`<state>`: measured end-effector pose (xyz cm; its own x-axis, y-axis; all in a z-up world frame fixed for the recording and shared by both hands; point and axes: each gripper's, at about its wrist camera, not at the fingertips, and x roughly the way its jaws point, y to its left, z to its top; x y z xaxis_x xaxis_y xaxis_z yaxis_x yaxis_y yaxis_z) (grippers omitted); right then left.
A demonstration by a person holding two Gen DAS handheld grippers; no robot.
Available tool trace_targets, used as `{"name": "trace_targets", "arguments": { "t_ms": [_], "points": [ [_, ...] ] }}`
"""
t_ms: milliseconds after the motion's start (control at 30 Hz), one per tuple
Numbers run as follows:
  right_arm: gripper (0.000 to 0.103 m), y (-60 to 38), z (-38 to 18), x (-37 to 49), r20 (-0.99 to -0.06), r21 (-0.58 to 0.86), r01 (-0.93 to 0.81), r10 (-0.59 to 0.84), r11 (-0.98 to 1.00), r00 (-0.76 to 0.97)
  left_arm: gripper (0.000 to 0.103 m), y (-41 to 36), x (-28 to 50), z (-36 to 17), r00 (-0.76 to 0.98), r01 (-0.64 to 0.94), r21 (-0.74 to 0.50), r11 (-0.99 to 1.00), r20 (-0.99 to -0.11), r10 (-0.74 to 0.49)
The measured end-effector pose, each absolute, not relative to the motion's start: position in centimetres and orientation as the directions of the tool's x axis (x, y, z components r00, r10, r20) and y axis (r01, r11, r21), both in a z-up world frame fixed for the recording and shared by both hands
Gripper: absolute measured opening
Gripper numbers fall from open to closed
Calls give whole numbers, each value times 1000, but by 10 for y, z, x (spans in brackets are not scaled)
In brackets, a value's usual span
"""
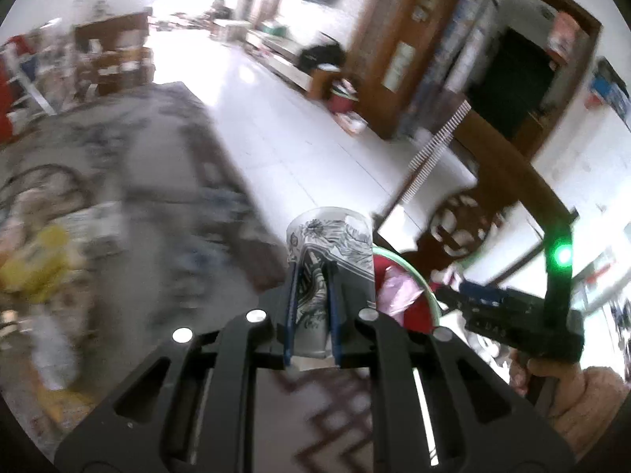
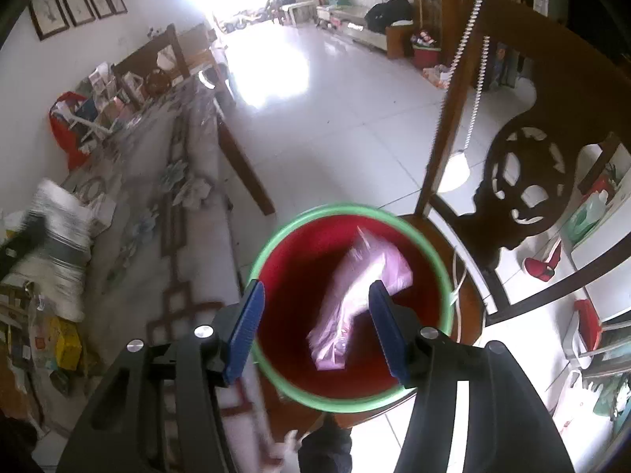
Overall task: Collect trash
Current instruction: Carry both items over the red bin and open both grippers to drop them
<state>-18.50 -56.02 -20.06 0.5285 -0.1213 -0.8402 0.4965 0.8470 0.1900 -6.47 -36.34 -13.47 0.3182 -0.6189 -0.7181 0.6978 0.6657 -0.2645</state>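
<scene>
Cup pinched in my left jaws beside the bin, right jaws parted above it, pink bag loose inside the bin.

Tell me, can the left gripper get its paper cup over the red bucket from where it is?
Probably yes. The left gripper is shut on the paper cup, and the red bucket sits just beside it, mouth open. Only the right gripper, fingers open above the pink bag, crowds the opening.
</scene>
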Motion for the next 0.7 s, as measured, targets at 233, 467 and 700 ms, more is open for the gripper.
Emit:
{"name": "trace_targets", "arguments": {
  "t_ms": [233, 467, 700],
  "points": [
    [54, -592, -185, -216, -810, 185, 551, -191, 814, 554, 13, -441, -86, -165, 215, 795, -234, 560, -754, -621],
    [55, -603, -176, -228, -800, 179, 577, -223, 797, 557, 47, -465, -89, -175, 195, 806, -230, 545, -767, -612],
    [55, -588, -163, -207, -773, 193, 524, -201, 830, 602, 47, -425, -81, -150, 254, 763, -250, 596, -732, -632]
  ]
}}
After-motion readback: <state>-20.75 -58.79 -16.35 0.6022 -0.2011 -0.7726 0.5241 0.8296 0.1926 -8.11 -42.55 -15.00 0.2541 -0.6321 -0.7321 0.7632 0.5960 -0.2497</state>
